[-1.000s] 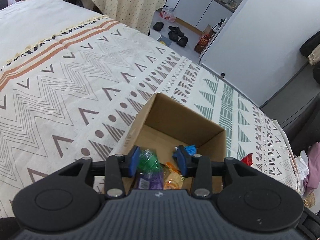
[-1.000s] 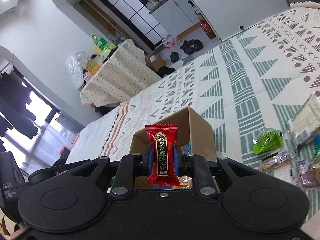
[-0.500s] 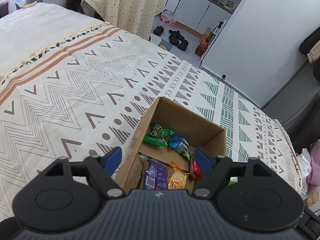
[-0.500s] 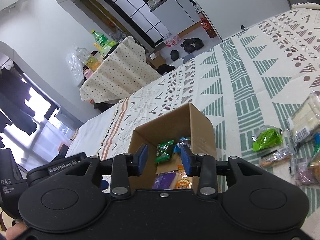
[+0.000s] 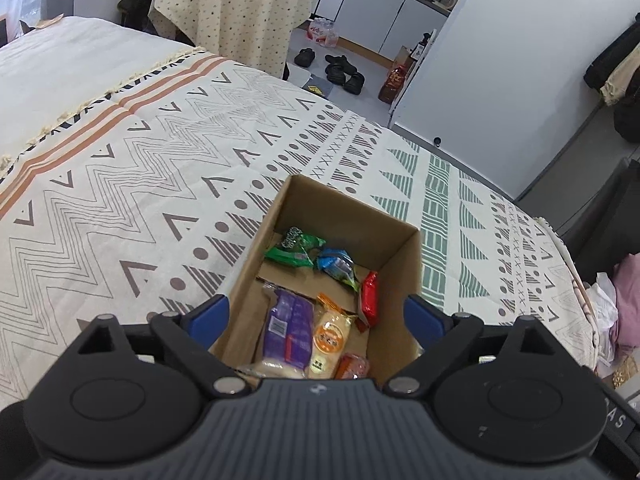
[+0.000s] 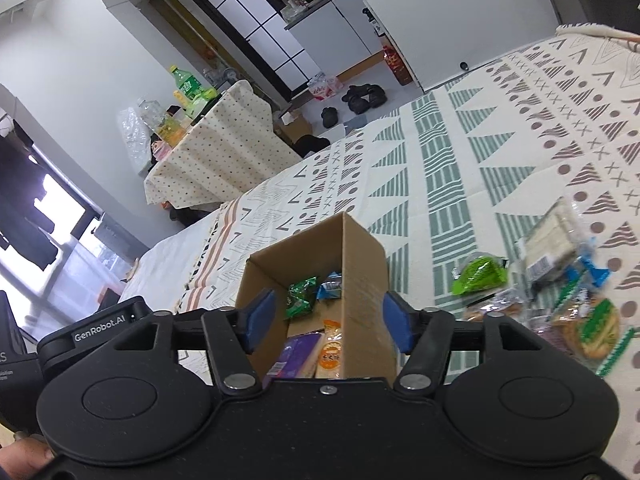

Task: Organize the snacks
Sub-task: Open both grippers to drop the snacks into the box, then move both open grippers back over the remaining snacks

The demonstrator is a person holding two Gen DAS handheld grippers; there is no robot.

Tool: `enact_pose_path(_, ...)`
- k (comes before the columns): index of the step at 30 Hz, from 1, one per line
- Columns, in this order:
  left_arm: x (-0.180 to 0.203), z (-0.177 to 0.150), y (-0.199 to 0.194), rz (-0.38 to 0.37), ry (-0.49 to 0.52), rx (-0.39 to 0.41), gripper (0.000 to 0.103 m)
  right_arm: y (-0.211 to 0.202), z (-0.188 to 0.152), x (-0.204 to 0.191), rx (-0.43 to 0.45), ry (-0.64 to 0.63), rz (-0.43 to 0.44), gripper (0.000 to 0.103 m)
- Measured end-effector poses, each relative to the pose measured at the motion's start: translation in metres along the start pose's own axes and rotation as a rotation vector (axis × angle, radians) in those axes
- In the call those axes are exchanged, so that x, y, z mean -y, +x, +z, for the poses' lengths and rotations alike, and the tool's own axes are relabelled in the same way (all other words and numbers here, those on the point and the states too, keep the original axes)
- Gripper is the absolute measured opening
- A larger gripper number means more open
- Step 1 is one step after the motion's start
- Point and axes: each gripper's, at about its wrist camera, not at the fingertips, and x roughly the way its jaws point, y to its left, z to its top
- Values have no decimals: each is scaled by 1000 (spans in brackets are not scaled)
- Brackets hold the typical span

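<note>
An open cardboard box (image 5: pixel 352 204) stands on the patterned bedspread and holds several snack packs: a green pack (image 5: pixel 294 249), a blue pack (image 5: pixel 336 264), a red candy (image 5: pixel 370 293), a purple pack (image 5: pixel 289 328) and an orange-labelled pack (image 5: pixel 330 336). My left gripper (image 5: pixel 318 318) hovers above the box's near end, its jaws opening wide with nothing held between them. My right gripper (image 6: pixel 327 322) hangs over the same box (image 6: pixel 360 264), its jaws also opening and empty. The green pack (image 6: pixel 302 290) and purple pack (image 6: pixel 294 354) show below it.
Loose snacks lie on the bedspread to the right of the box: a bright green pack (image 6: pixel 480 276), a pale wafer pack (image 6: pixel 554 236) and a round green-striped pack (image 6: pixel 592 326). Beyond the bed stand a table with a dotted cloth (image 6: pixel 212 148) and shoes (image 5: pixel 340 70) on the floor.
Both grippers opened and rose a little. The left one let the green and blue packs fall into the box; the right one dropped the red candy in.
</note>
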Motion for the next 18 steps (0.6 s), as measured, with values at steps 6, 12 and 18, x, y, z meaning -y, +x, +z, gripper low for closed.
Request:
enact_pose_path(6, 9, -10, -7, -9, 7, 8, 94, -20, 5, 6, 26, -18, -26, 82)
enact_pose_path(12, 24, -18, -15, -29, -1, 10, 94, -40, 11, 16, 55, -36, -41, 94)
enact_pose_path(18, 42, -28, -18, -42, 29, -12, 94, -59, 16, 30, 76, -53, -56, 101)
